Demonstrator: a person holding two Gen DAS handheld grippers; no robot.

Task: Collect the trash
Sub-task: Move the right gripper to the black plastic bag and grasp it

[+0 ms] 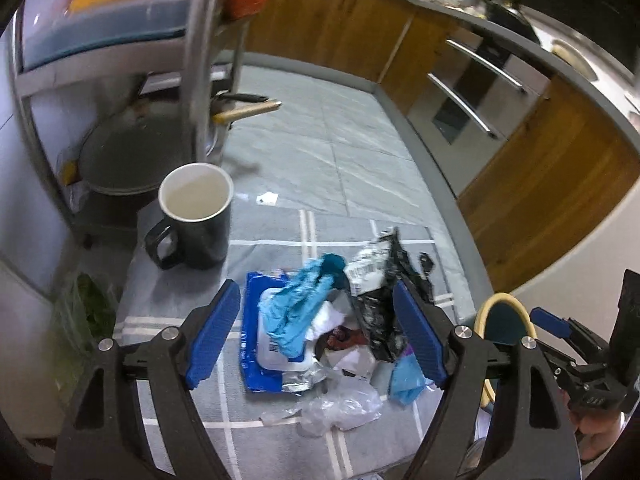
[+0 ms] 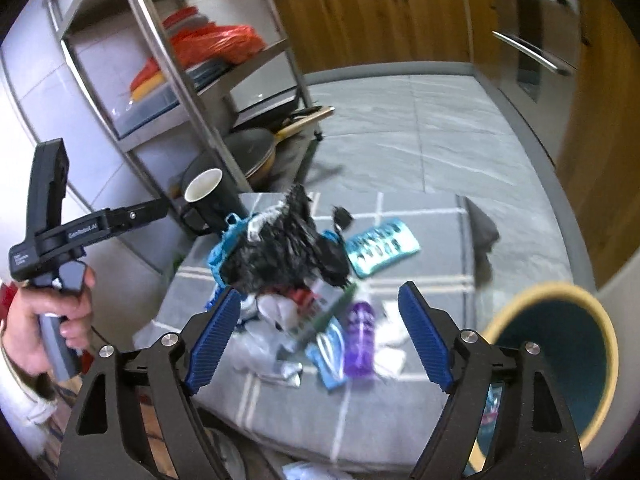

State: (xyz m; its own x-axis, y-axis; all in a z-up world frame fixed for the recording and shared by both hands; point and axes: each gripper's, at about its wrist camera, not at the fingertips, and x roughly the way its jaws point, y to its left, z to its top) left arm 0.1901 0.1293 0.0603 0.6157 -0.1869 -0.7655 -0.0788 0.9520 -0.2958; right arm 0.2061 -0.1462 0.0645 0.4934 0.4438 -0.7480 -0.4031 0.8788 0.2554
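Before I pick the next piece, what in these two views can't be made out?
- Bottom of the trash pile, both views: the blue glove and crumpled black bag cover it.
- Inside of the teal bin, right wrist view: the right tool frame and picture edge cut it off.
- Purple wrapper print, right wrist view: blurred.
- Small white scrap on the floor, left wrist view: too small to identify.

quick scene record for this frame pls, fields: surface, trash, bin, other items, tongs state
surface: grey checked mat on the floor
trash: pile with blue glove, black crumpled bag, blue wipes pack, purple wrapper, blister pack
bin: teal, tan-rimmed bin, beside the mat
other items: dark mug on the mat, by a metal rack
left tongs: open, empty, above the pile
right tongs: open, empty, above the pile
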